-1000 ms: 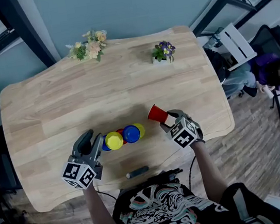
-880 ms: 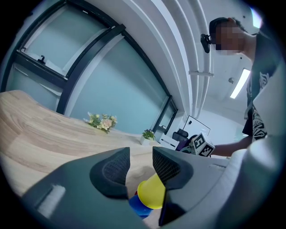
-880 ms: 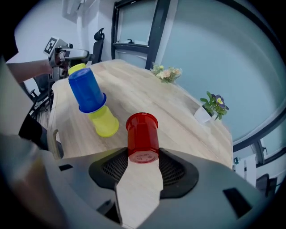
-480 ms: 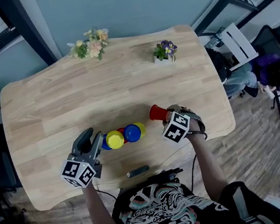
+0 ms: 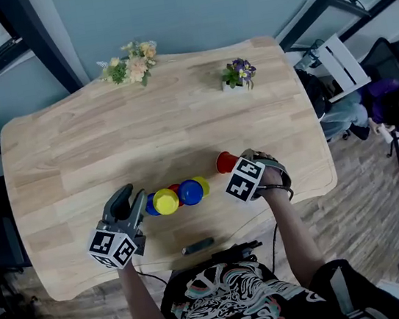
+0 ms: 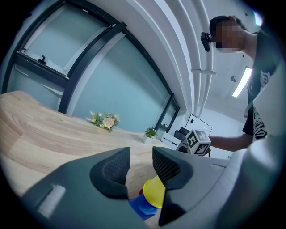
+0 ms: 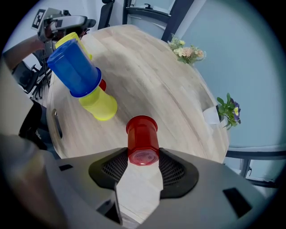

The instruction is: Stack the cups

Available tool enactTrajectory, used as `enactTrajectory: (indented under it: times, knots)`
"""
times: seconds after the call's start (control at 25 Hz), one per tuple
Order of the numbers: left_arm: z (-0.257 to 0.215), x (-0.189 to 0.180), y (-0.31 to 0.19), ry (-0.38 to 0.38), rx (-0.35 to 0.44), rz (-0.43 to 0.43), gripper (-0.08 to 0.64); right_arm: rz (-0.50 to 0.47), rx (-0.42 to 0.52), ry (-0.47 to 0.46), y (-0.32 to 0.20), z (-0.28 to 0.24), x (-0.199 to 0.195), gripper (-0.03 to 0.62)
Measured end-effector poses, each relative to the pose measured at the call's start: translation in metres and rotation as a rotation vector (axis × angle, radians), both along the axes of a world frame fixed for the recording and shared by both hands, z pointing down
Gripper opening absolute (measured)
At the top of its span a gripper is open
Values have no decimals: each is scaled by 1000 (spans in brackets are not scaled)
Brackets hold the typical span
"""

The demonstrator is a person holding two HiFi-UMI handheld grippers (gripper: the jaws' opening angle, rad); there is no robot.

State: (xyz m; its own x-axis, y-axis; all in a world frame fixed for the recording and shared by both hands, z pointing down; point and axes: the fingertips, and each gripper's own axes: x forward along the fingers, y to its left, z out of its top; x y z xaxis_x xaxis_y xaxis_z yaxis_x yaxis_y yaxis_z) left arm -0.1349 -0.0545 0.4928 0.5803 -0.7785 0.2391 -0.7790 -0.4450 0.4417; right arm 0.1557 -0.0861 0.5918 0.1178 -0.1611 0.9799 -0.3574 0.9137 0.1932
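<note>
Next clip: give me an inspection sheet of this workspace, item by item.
Surface: wooden table, no spills seen.
Job's things: blue, yellow and red cups clustered near the front edge; one red cup held apart.
Clutter: dark pen-like object; flower bunch; potted plant.
Grippers: left gripper open beside the cluster; right gripper shut on the red cup.
Cables: dark tangle at the near edge, likely leads.
Surroundings: seated person, chair, wood floor.

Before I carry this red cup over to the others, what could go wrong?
1. The right tongs pinch the red cup only at its closed end, so it may pivot or slip on the way.
2. The blue cup and yellow cup sit crowded together; a bump could scatter them.
3. The left tongs stand open right at that cluster, which probably leaves little room to approach.
</note>
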Motion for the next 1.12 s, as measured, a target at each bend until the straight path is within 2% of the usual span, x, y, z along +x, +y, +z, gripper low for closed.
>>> enactTrajectory:
  times: [0.48, 0.96, 1.12]
  knots:
    - [5, -3, -1, 4, -16, -5, 146, 24, 61, -171, -20, 1, -39, 219]
    - [10, -5, -5, 20, -27, -14, 146, 145, 193, -503, -35, -8, -62, 221]
    - [15, -4, -4, 20, -39, -12, 146, 170, 228, -591, -35, -6, -63, 253]
